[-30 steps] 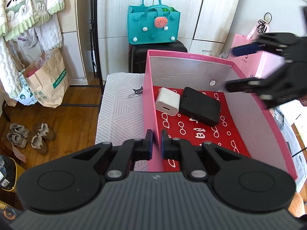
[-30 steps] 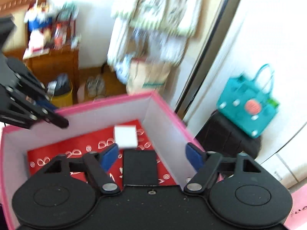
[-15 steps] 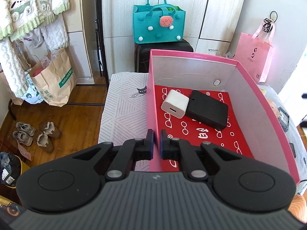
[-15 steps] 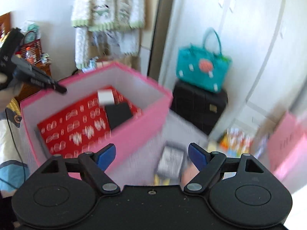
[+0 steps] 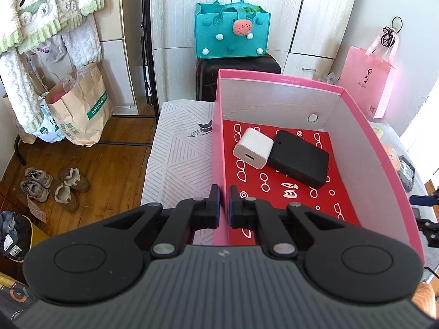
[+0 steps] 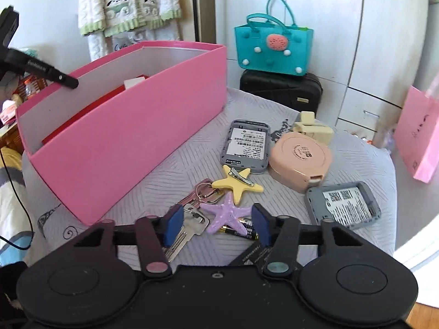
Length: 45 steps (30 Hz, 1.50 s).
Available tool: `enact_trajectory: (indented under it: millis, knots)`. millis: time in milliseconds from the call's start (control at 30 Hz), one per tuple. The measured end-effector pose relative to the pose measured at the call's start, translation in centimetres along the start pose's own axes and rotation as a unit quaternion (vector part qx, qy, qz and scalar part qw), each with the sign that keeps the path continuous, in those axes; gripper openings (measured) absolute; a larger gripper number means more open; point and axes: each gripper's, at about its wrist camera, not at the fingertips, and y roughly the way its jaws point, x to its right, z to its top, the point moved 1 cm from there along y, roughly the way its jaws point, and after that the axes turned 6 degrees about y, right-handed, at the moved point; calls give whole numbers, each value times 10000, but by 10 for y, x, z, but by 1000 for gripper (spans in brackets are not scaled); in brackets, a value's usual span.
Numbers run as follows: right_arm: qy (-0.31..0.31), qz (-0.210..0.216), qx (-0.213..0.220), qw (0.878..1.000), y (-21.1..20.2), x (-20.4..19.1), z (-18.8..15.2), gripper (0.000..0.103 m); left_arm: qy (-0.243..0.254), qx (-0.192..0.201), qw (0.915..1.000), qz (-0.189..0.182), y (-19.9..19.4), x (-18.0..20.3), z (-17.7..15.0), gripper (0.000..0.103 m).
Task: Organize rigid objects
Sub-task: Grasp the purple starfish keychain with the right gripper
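Your left gripper (image 5: 224, 205) was clamped on the near wall of the pink box (image 5: 384, 150), a smooth cardboard carton with pale inner walls and a red floor printed in white. Inside lay a white charger cube (image 5: 253, 151), glossy with rounded corners, touching a matte black flat case (image 5: 300, 157) to its right.

Your right gripper (image 6: 216, 224) hovered over the loose items, its jaws just having narrowed yet apart, gripping nothing; between them sat a purple starfish (image 6: 229, 215), knobbly plastic, over a black battery (image 6: 242, 230), with flat metal keys (image 6: 189, 226) at its left. Beyond it lay a yellow star clip (image 6: 236, 183), smooth, with a metal clasp. Farther off: a grey device shell (image 6: 245, 145) with a label, a round peach case (image 6: 300, 159), a cream claw clip (image 6: 312, 128). At right, a second grey shell (image 6: 343, 204).

Everything rested on a pale quilted cover (image 6: 170, 170) with line stitching. Behind stood a teal felt bag (image 6: 273, 46) on a black suitcase (image 6: 279, 89), white cabinet doors (image 6: 329, 13), a pink paper bag (image 6: 419, 134), and wood flooring (image 5: 82, 159).
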Motion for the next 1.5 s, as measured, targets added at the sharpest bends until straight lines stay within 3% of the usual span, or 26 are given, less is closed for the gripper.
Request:
enact_trajectory:
  millis: [67,200,333,467,533,600,800,833,900,1500]
  knots:
    - [-59,-1,-67,10000,6,1,2,50,16,17,10000,22,-2,1,1,4]
    - [-105,-101,-244,9996,20,4,4,50,83,19,9999,84,-1,5,0,4]
    - [44,-79,-348,9994,30,13,3,60,73,14,9999,82,-1,5,0,4]
    - [214,61,-348,9991,33,21,3,64,67,8,9999,86,-3,6,-1,4]
    - [219,128,-345,9991,33,22,3,60,63,8,9999,85,-3,6,-1,4]
    - [141,211,-354,9991,33,20,4,50,54,2,10000,80,-2,6,-1,4]
    - [132,-30,-425,9990,29,13,7,48,41,-23,10000,84,-5,6,-2,4]
    - [145,-30,-394,9991,27,12,8,42,27,-21,10000,75,-4,5,-1,4]
    - [200,-38,-364,9991,24,12,10,39,40,-24,10000,75,-5,5,-1,4]
    - [740,299,-264,9965,6,27,27,37,5,-22,10000,56,-6,5,0,4]
